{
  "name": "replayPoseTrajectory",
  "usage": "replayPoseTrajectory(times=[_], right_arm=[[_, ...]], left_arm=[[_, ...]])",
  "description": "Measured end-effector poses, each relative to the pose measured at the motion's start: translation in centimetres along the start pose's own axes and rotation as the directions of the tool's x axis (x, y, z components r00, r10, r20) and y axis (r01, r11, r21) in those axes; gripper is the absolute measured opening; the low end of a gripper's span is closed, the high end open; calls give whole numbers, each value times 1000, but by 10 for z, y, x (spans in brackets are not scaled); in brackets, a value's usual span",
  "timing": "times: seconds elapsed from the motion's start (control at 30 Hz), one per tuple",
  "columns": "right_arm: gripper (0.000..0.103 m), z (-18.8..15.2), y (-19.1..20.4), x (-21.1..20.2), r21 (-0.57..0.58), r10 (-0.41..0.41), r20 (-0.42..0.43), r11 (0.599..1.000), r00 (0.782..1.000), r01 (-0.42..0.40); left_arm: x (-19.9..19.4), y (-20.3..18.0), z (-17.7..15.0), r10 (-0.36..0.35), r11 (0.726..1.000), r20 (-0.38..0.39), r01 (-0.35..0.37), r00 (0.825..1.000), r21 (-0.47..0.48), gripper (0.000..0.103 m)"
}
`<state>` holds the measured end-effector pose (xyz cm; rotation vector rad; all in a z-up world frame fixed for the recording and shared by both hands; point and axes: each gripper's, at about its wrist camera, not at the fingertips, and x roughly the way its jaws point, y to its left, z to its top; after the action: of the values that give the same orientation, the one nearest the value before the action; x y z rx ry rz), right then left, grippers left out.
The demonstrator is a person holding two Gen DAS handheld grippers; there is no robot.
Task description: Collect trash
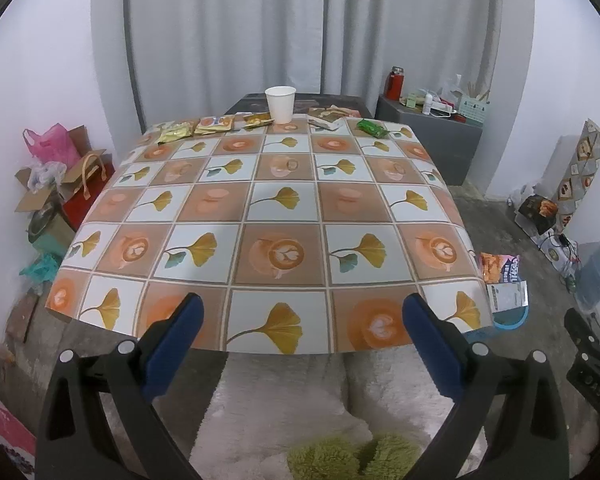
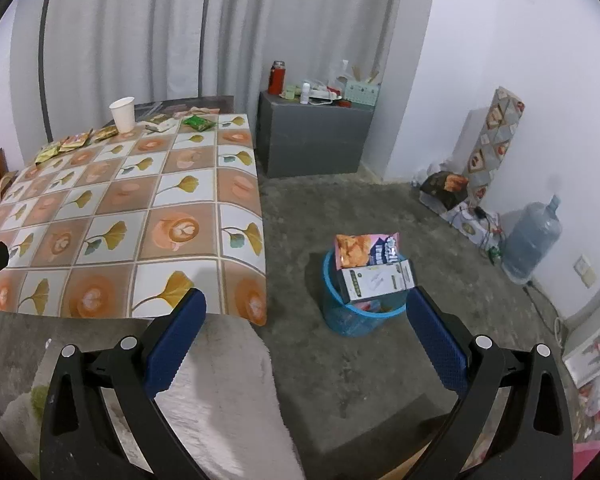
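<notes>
Both pairs of blue-padded black tongs, left (image 1: 302, 316) and right (image 2: 306, 312), hang wide open and empty at the near edge of the bench (image 1: 260, 208), which is covered in a checked ginkgo-leaf oilcloth. The trash lies along its far edge: a white paper cup (image 1: 280, 104) standing upright, gold and orange foil snack wrappers (image 1: 196, 126) to its left, a flattened pale carton (image 1: 326, 118) and a green wrapper (image 1: 372, 128) to its right. A blue mesh plastic wastebasket (image 2: 350, 316) stands on the floor beside the bench, already stuffed with a snack bag and a box.

The next reach is probably long. Flat foil wants a low, edge-on pinch; the cup wants a light squeeze at the rim so that it does not crush.

Whether the cup holds liquid cannot be told. Wrapper print is too small to read, and the wastebasket's remaining room is hidden by its load.
</notes>
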<state>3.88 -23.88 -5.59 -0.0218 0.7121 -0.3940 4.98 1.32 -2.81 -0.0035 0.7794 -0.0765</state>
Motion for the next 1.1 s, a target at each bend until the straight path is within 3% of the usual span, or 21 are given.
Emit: replayPoseTrajectory(times=[1.1], right_arm=[[96, 7, 2, 1, -5, 1, 2, 1000, 1000, -1]], left_arm=[[-3, -4, 2, -7, 1000, 5, 7, 1000, 14, 97]])
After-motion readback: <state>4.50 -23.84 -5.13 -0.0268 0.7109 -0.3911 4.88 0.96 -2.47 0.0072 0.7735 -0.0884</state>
